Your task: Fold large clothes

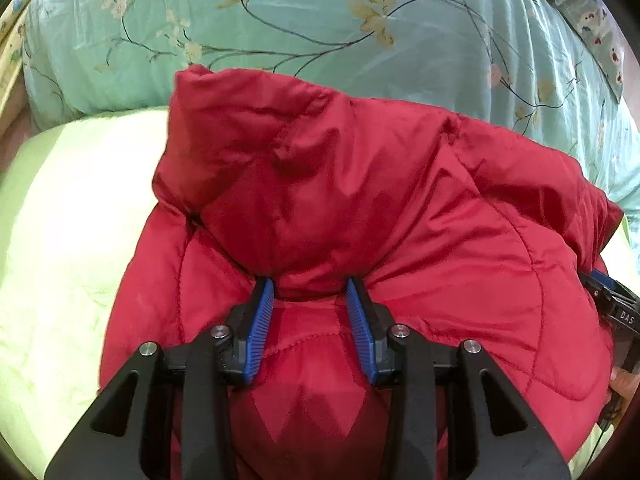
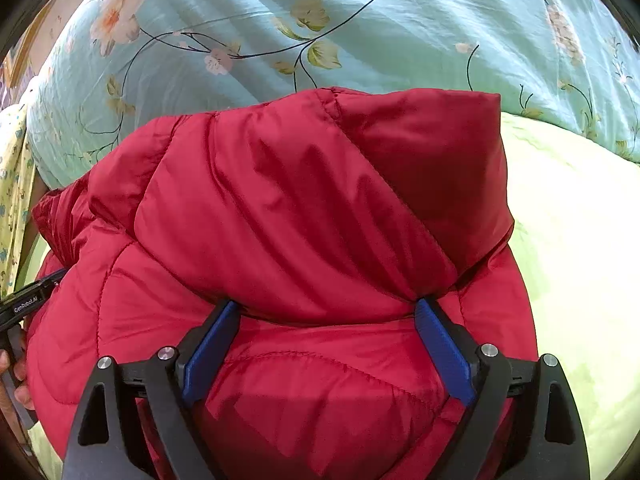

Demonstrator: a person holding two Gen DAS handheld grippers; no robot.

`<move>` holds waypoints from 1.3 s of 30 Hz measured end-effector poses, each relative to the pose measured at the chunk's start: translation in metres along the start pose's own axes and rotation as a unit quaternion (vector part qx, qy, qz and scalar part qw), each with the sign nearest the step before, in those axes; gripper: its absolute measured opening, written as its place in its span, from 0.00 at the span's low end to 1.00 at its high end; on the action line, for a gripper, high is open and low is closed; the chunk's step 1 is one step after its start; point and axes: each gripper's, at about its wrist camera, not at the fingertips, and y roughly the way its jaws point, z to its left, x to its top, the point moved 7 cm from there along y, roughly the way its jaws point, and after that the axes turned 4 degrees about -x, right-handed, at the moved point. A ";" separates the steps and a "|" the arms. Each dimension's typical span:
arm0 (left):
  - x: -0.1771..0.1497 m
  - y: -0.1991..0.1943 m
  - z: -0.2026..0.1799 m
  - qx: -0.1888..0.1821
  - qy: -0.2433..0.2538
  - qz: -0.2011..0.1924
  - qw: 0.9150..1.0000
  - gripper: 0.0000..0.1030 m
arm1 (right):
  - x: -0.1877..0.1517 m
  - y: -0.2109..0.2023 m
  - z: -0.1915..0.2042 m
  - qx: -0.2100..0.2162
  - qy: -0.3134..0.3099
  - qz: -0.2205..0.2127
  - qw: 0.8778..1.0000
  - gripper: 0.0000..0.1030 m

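Observation:
A red quilted puffer jacket (image 1: 360,208) lies bunched on the pale green bed sheet (image 1: 68,220); it also fills the right wrist view (image 2: 280,220). My left gripper (image 1: 310,286) sits over the jacket's near edge, jaws partly open, with a fold of red fabric bulging between the blue pads (image 1: 262,320). My right gripper (image 2: 326,306) is wide open over the jacket, its blue pads (image 2: 440,348) pressing into the padding on either side of a thick fold. The right gripper's body (image 1: 612,308) shows at the right edge of the left wrist view.
A turquoise floral quilt (image 1: 320,20) lies heaped behind the jacket, also in the right wrist view (image 2: 360,32). Pale green sheet (image 2: 580,240) extends to the right of the jacket. A patterned pillow (image 1: 592,20) lies at the far right.

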 end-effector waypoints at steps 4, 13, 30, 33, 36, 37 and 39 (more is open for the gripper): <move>-0.004 -0.030 -0.013 -0.003 -0.005 -0.010 1.000 0.38 | 0.001 -0.003 0.005 0.000 -0.004 0.002 1.000 0.89; -0.036 -0.100 0.017 -0.024 -0.022 -0.027 0.999 0.44 | 0.013 -0.035 0.025 -0.005 -0.017 -0.006 1.000 0.90; -0.066 -0.115 0.059 -0.068 -0.080 -0.020 0.994 0.63 | -0.017 -0.129 0.015 0.035 -0.009 -0.042 0.998 0.90; -0.065 -0.115 0.067 -0.070 -0.085 -0.020 0.994 0.66 | -0.027 -0.129 0.007 0.031 0.000 -0.038 0.999 0.90; -0.065 -0.113 0.076 -0.074 -0.093 -0.019 0.993 0.66 | -0.034 -0.121 -0.004 0.018 0.008 -0.028 0.999 0.90; -0.065 -0.113 0.077 -0.075 -0.095 -0.018 0.993 0.66 | -0.035 -0.118 -0.008 0.017 0.016 -0.025 0.999 0.90; -0.066 -0.110 0.082 -0.074 -0.097 -0.017 0.992 0.66 | -0.035 -0.113 -0.015 0.022 0.030 -0.022 0.999 0.90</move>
